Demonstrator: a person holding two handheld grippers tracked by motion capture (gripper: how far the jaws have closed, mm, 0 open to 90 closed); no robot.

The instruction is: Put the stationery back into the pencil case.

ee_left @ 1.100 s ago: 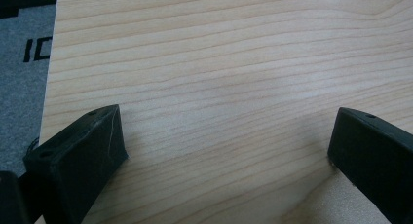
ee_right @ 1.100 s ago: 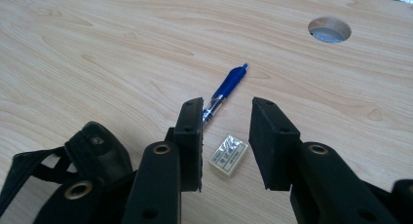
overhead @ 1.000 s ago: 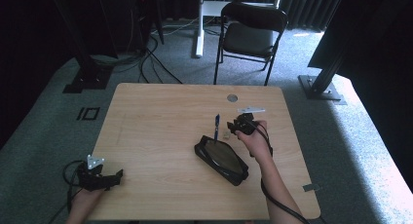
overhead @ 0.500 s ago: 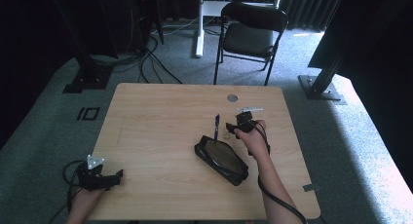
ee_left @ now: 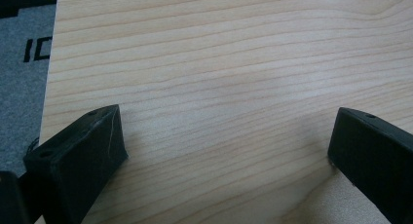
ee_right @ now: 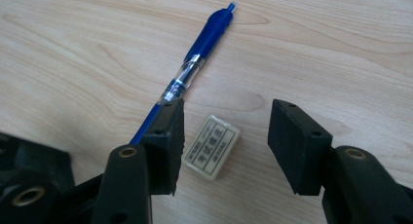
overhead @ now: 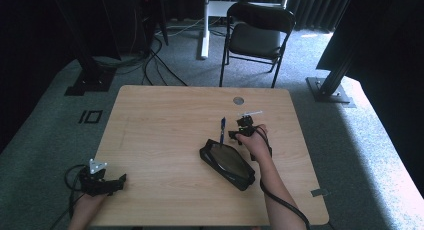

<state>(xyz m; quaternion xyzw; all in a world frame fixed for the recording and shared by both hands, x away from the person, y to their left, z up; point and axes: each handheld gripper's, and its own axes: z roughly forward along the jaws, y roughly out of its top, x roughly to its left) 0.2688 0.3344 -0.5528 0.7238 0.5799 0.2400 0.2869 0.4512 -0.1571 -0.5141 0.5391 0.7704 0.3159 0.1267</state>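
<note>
A small white eraser (ee_right: 212,146) with printed characters lies flat on the wooden table (overhead: 165,120), between the jaws of my right gripper (ee_right: 226,121). The jaws have just been closing a little. The pads stand apart from the eraser's sides, so the gripper is open. A blue pen (ee_right: 195,68) lies just beyond, its lower end hidden behind the left jaw. In the high view the right gripper (overhead: 234,135) hovers beside the pen (overhead: 222,126) and above the black pencil case (overhead: 227,162). My left gripper (overhead: 119,180) rests at the table's near left corner, with its jaws (ee_left: 229,119) wide open over bare wood.
The table has a round cable hole (overhead: 238,100) near its far edge. A black folding chair (overhead: 257,37) stands behind the table. Cables run over the grey carpet at the far left. The pencil case (ee_right: 29,156) sits close to the right gripper's left jaw.
The right gripper has sunk toward the table by the pen, and its jaws stand wider than a second ago. The left gripper has stayed where it was.
</note>
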